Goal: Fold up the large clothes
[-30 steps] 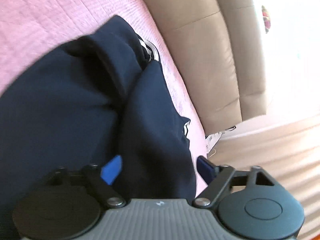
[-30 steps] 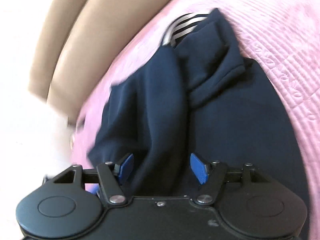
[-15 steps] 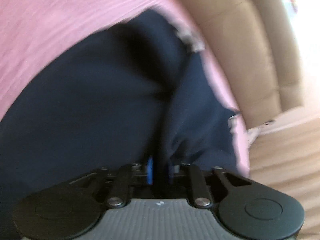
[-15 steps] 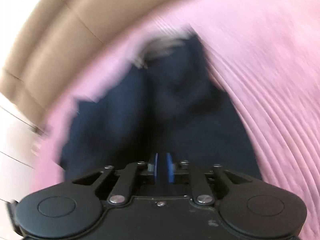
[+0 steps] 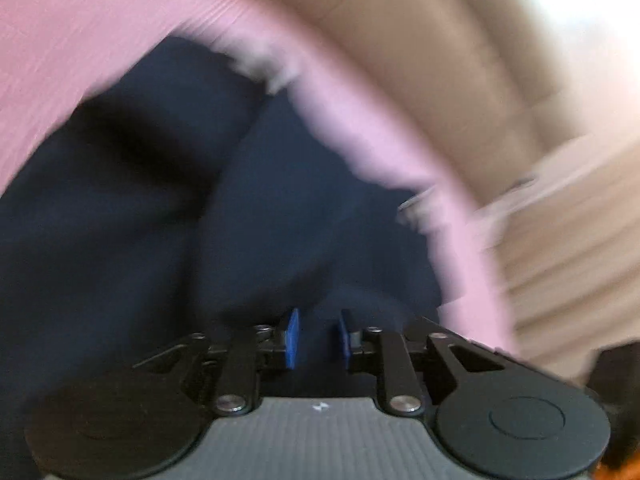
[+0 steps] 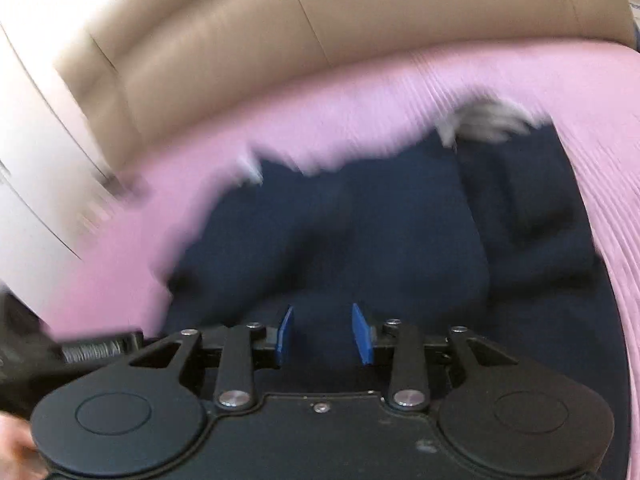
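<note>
the navy garment [image 5: 168, 216] lies bunched on the pink bedspread [image 5: 80, 40] near the tan headboard [image 6: 320, 48], a soft, limp, thickish knit that i judge will sag and drag unless i hold it by an edge or hem. my left gripper [image 5: 318, 338] is narrowed with dark cloth between its blue pads. my right gripper [image 6: 324, 336] stands a little wider over the fabric, and i cannot tell if either truly pinches it.

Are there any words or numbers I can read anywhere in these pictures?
None: no words or numbers can be read.
A small white mark on the grey ribbed body of the left gripper is a symbol, too small to make out.
The dark navy garment, pink quilted cover and tan leather sofa back show no writing.
</note>
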Demonstrator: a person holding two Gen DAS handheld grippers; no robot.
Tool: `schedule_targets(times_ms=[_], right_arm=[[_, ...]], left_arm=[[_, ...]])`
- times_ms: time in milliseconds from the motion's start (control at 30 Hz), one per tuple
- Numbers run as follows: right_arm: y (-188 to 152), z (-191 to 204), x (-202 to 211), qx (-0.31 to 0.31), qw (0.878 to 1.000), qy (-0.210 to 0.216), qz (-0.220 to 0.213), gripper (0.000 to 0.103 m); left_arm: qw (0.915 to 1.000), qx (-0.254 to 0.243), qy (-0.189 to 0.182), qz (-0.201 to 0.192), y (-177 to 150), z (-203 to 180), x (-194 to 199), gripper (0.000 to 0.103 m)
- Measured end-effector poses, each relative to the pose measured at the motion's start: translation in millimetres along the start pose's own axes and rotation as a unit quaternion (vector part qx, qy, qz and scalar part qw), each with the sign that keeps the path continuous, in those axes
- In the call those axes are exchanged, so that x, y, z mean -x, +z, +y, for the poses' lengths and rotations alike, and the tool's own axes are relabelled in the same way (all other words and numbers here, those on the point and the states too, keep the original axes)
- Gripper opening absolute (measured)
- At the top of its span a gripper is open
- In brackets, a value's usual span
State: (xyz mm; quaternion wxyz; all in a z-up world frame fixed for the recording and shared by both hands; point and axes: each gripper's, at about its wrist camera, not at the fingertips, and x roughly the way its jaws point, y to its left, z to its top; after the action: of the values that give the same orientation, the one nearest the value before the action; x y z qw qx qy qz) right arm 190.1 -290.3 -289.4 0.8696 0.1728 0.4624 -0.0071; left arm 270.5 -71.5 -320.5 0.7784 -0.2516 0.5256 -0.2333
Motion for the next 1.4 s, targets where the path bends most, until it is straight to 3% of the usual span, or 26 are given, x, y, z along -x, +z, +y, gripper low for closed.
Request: schedule_targets(times_ms=[33, 67, 133, 233, 300, 400, 500, 600, 800, 967, 1033, 1100, 1300, 1333, 1400], right_arm=[[-14, -10, -8, -0.003, 1.0, -0.002, 0.018, 0.013], [-24, -15, -2, 0.007, 1.0, 0.014, -0.001, 0.01], [-25, -17, 23, 0.021, 1.0, 0.011, 0.004, 0.009], [-17, -18, 80, 0.033, 0.998, 0.038, -0.049, 0.041], [-28, -23, 121, 0.047, 0.995, 0.031, -0.078, 0.079], [-54, -31, 155, 0.046, 0.996, 0.014, -0.078, 0.077], [-92, -52, 171, 0.024, 0.999, -0.008, -0.04, 0.078], [-139, -83, 177, -0.002, 0.999, -0.041, 0.005, 0.078], [-203, -126, 180, -0.107, 0.992, -0.027, 0.064, 0.078], [-210, -135, 171, -0.139, 0.987, -0.013, 0.075, 0.078], [-212, -139, 172, -0.141, 0.987, -0.012, 0.072, 0.078], [-213, -139, 168, -0.139, 0.988, -0.016, 0.071, 0.078], [-220, -134, 162, -0.109, 0.992, -0.019, 0.068, 0.078], [-220, -133, 162, -0.106, 0.992, -0.016, 0.066, 0.077], [-222, -130, 160, -0.099, 0.993, -0.005, 0.066, 0.062]], left_arm=[[0.9999, 0.008, 0.005, 0.004, -5, 6, -1, 0.009], [0.9998, 0.021, -0.004, 0.003, -12, 14, 4, 0.009], [0.9989, 0.041, -0.021, -0.01, -25, 20, 32, 0.009], [0.9985, 0.004, -0.001, -0.054, -43, 11, 89, 0.017], [0.9971, -0.016, 0.022, -0.071, -59, 13, 137, 0.023], [0.995, -0.021, 0.055, -0.08, -88, 39, 210, 0.03], [0.9911, -0.015, 0.104, -0.082, -108, 48, 234, 0.038], [0.9896, 0.026, 0.124, -0.068, -132, 73, 253, 0.045], [0.9904, 0.085, 0.104, -0.033, -163, 110, 256, 0.055], [0.9905, 0.089, 0.105, -0.009, -173, 127, 245, 0.058], [0.991, 0.097, 0.093, -0.005, -177, 131, 239, 0.058], [0.9905, 0.113, 0.078, -0.01, -180, 140, 237, 0.067], [0.9825, 0.178, 0.034, -0.044, -192, 165, 236, 0.073], [0.9829, 0.177, 0.028, -0.045, -192, 164, 235, 0.075], [0.9842, 0.171, 0.013, -0.046, -193, 164, 234, 0.082]])
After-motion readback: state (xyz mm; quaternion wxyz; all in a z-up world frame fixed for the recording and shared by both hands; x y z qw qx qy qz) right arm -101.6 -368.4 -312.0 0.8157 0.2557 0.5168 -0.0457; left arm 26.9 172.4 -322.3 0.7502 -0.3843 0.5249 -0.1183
